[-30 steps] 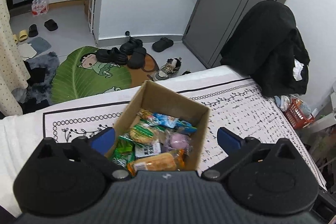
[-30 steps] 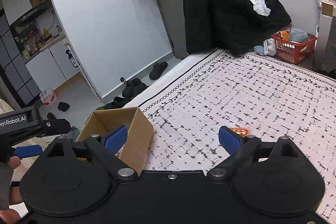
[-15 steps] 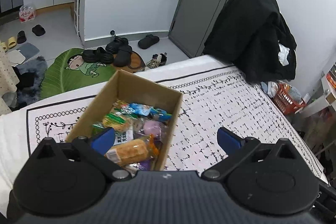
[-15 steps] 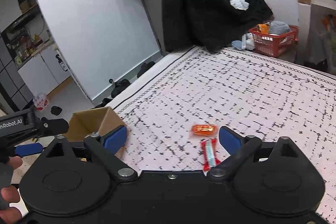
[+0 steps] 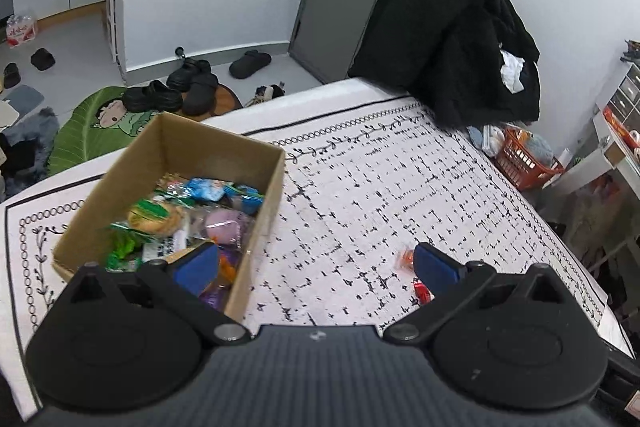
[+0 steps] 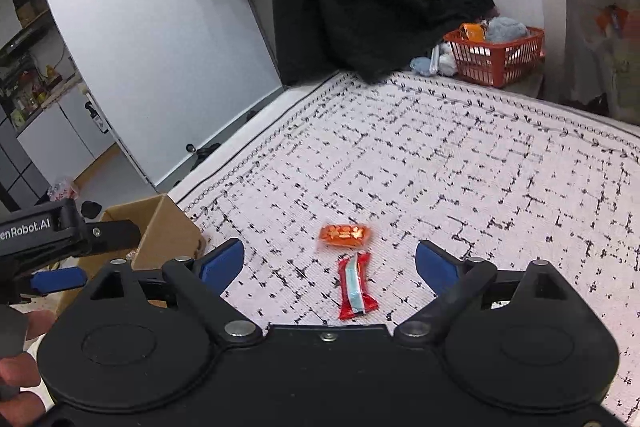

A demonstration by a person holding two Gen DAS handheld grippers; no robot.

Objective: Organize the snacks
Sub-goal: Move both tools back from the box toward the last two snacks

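Snacks fill the box (image 5: pixel 256 183) on the bed (image 6: pixel 460 163). Both the left gripper (image 5: pixel 316 267) and right gripper (image 6: pixel 330 261) gape empty; orange packet (image 6: pixel 345 235) and red packet (image 6: pixel 354 287) lie between the right's fingers.

An open cardboard box (image 5: pixel 168 163) full of wrapped snacks sits frame-left on the patterned bed cover (image 6: pixel 460 179); two red packets (image 6: pixel 346 235) (nearly touching) lie lower centre.

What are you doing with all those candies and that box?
A person holding a gripper in each hand is tidying snacks into a cardboard box on a patterned cloth. The box already holds many wrapped snacks. Two are left out: an orange packet and a red and blue packet. The right gripper is open and empty above those two. The left gripper is open and empty by the box.
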